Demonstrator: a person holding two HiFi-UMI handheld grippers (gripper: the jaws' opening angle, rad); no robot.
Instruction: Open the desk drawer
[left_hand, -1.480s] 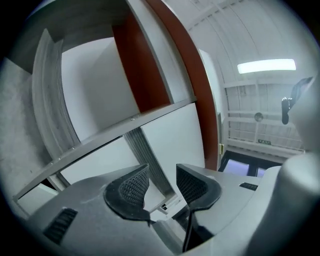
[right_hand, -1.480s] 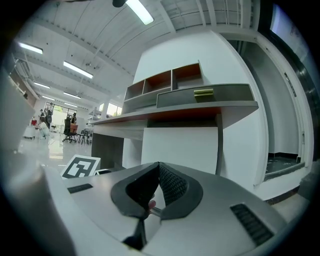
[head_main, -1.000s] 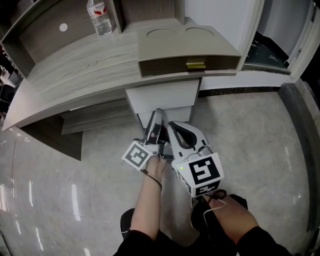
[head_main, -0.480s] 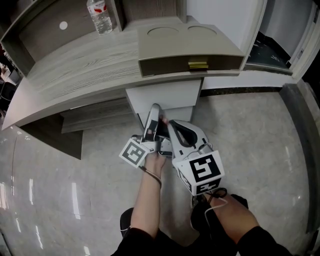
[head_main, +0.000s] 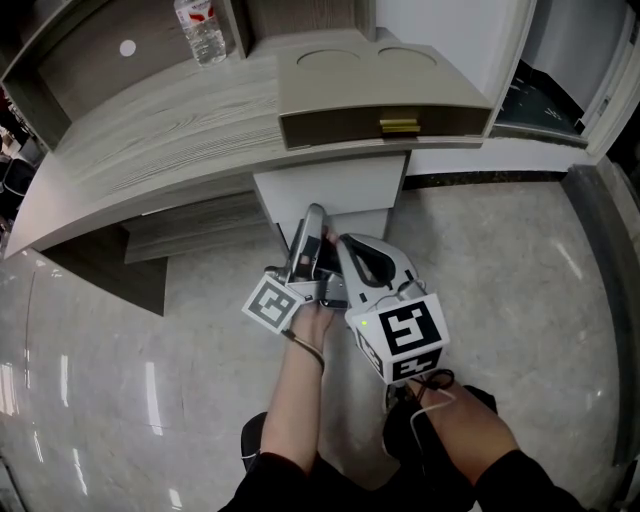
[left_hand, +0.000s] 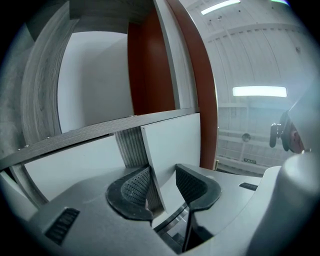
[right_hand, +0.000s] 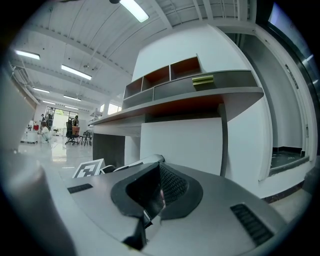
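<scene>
Down below the head camera, the shiny grey floor (head_main: 520, 300) fills most of the picture. Next biggest is the long wooden desk (head_main: 150, 140), which curves across the top. A tan box (head_main: 370, 85) sits at the right end of the desk, with a dark front facing this way. Under the desk, right below that box, is the white drawer front (head_main: 330, 190). Both grippers are low down and close in front of it. The right gripper (head_main: 343, 245) is the fat white one. Its jaws are closed tight together and hold nothing. The left gripper (head_main: 313, 214) is thinner, lies just beside the right one and tips up at the drawer front. Its jaws have just been closing, but they are a good way apart. An edge of the drawer front stands between them. The left pad (left_hand: 134, 187) is right by that edge, and the right pad (left_hand: 192, 185) is a little way off the white face, so nothing is squeezed. Each gripper has a marker cube, the left one (head_main: 272, 304) small and the right one (head_main: 405, 335) bigger. A water bottle (head_main: 204, 30) stands at the back of the desk. Smallest is the yellow handle (head_main: 399, 125) on the dark front of the tan box.
</scene>
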